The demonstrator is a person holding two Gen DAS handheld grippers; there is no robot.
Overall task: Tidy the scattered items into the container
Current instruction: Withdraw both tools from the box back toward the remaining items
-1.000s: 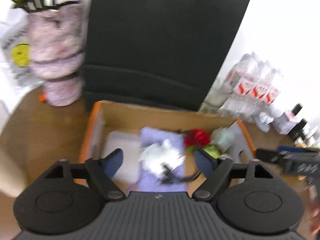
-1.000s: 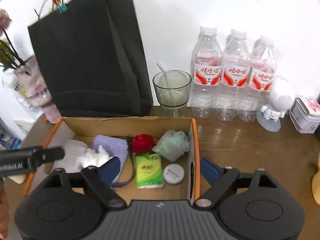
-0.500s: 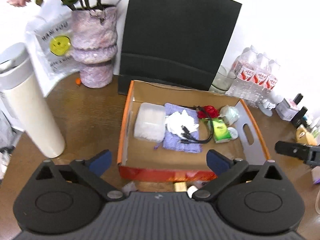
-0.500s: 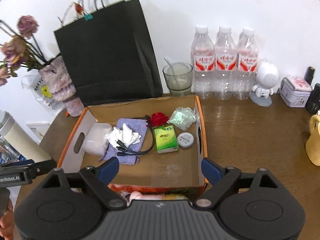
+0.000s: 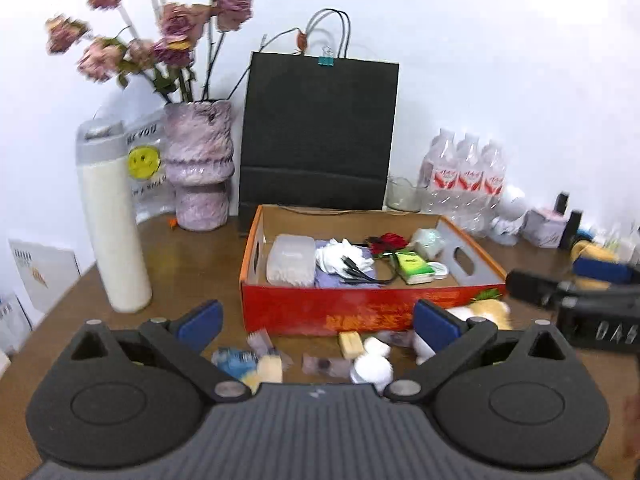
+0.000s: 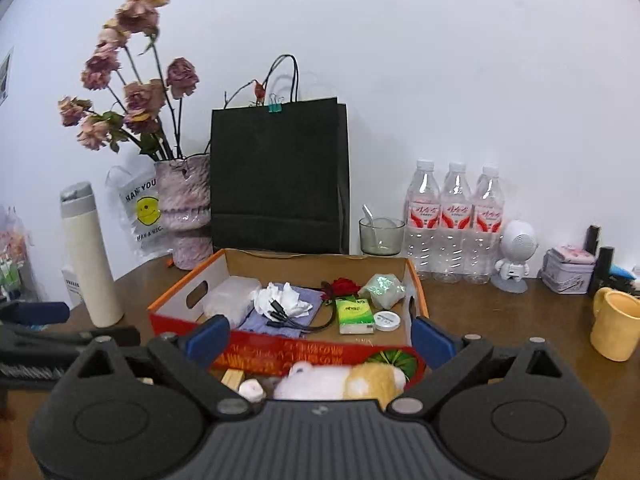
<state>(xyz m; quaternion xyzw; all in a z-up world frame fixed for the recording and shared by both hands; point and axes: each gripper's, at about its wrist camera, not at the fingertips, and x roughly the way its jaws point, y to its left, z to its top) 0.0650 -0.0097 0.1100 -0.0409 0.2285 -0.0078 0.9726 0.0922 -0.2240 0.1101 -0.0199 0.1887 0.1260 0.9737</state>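
Note:
The cardboard box with a red front stands mid-table. In it lie a clear plastic case, a white tissue, a black cable, a red rose and a green tissue pack. On the table before it are a blue wrapper, a yellowish block, a white ball and a white-and-yellow plush toy. My left gripper hangs open over the small items, holding nothing. My right gripper is just above the plush, its jaws opening and empty.
Behind the box stand a black paper bag, a vase of dried roses, a white flask, a glass cup and three water bottles. A yellow mug and a robot figure sit at the right.
Both grippers pulled back from over the box to its near side, so its red front and the loose items before it came into view. Both sets of jaws widened.

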